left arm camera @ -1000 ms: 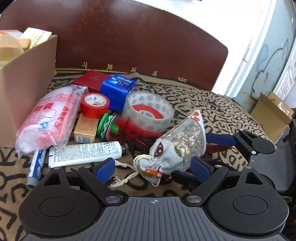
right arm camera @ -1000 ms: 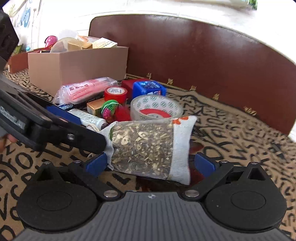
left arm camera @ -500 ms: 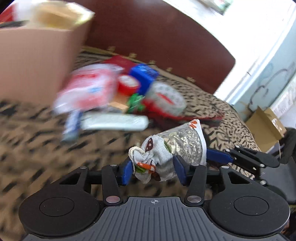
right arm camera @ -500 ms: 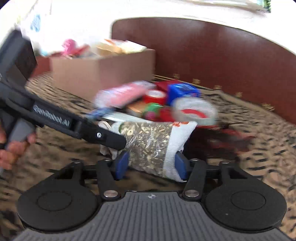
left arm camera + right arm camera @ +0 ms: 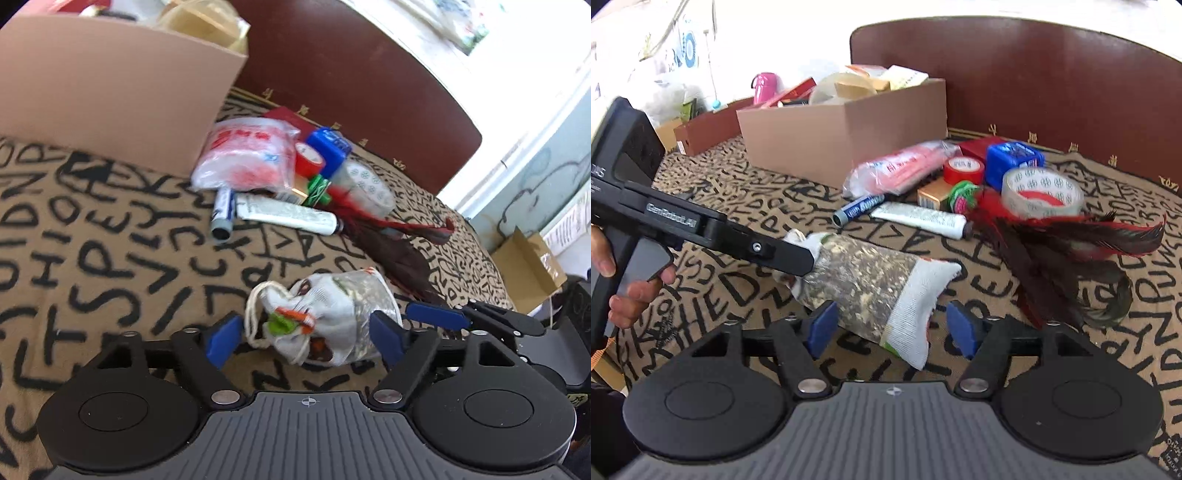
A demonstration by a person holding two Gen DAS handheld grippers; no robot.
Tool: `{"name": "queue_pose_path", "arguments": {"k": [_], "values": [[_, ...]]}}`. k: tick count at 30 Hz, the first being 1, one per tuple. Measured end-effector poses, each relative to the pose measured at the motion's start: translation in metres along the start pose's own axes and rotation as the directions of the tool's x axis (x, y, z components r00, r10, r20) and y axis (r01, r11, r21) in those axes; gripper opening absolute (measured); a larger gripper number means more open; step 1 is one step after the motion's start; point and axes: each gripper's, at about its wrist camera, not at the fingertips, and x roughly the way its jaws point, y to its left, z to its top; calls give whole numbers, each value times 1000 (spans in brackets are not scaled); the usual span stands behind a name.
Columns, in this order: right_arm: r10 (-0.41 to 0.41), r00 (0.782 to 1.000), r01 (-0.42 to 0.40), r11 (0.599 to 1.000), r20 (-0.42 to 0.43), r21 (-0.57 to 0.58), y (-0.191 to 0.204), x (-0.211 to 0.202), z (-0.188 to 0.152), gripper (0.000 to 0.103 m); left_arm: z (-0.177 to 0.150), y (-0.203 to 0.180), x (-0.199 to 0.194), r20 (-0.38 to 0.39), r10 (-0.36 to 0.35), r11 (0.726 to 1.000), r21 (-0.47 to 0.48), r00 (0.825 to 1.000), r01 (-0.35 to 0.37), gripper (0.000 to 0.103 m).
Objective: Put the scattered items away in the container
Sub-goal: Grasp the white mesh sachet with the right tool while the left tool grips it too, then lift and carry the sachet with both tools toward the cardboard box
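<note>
In the left wrist view, the left hand-held gripper (image 5: 308, 338) has its blue pads spread apart, one on each side of a drawstring herb sachet (image 5: 325, 317) that lies on the letter-print cloth (image 5: 92, 236). Neither pad is clearly squeezing it, though the right pad looks just beside or touching the bag. Off to the right the right hand-held gripper (image 5: 436, 317) pokes in with one blue pad showing near the sachet's far end. Further back there's a pile: a pink plastic packet (image 5: 247, 158), red tape roll (image 5: 309, 158), blue box (image 5: 330, 150), clear tape roll (image 5: 365, 184), white tube (image 5: 286, 214), a marker (image 5: 222, 214) and dark red feathers (image 5: 399, 243). The cardboard box (image 5: 118, 92) sits at far left, already holding stuff.

In the right wrist view, the right hand-held gripper (image 5: 888, 330) is also apart, pads flanking the white end of the sachet (image 5: 871, 284) with gaps on both sides. The left hand-held gripper (image 5: 790, 260) comes in from the left, with its tip at the sachet's tied neck; can't tell from here if it's pinching. The cardboard box (image 5: 842, 136) stands far centre-left, feathers (image 5: 1071, 258) on the right.
</note>
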Motion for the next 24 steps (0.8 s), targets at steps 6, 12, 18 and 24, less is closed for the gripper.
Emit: {"name": "queue_pose_path", "arguments": {"k": [6,12,18,24], "values": [[17,999,-18,1000,-34,-15,4,12,1,70,0,2,10,-16,-39,999,15,999,40,65],[23,999,-24,999,-42,-32,11,19,8,70,2,4,9,-11,-36,999,11,999,36,77],[-20,997,16,998,-75,-56,19,29,8,69,2,10,12,-21,-82,997,-5,996,82,60],[-15,997,10,998,-82,-55,32,21,15,60,-1,11,-6,-2,-110,994,-1,994,110,54]]}}
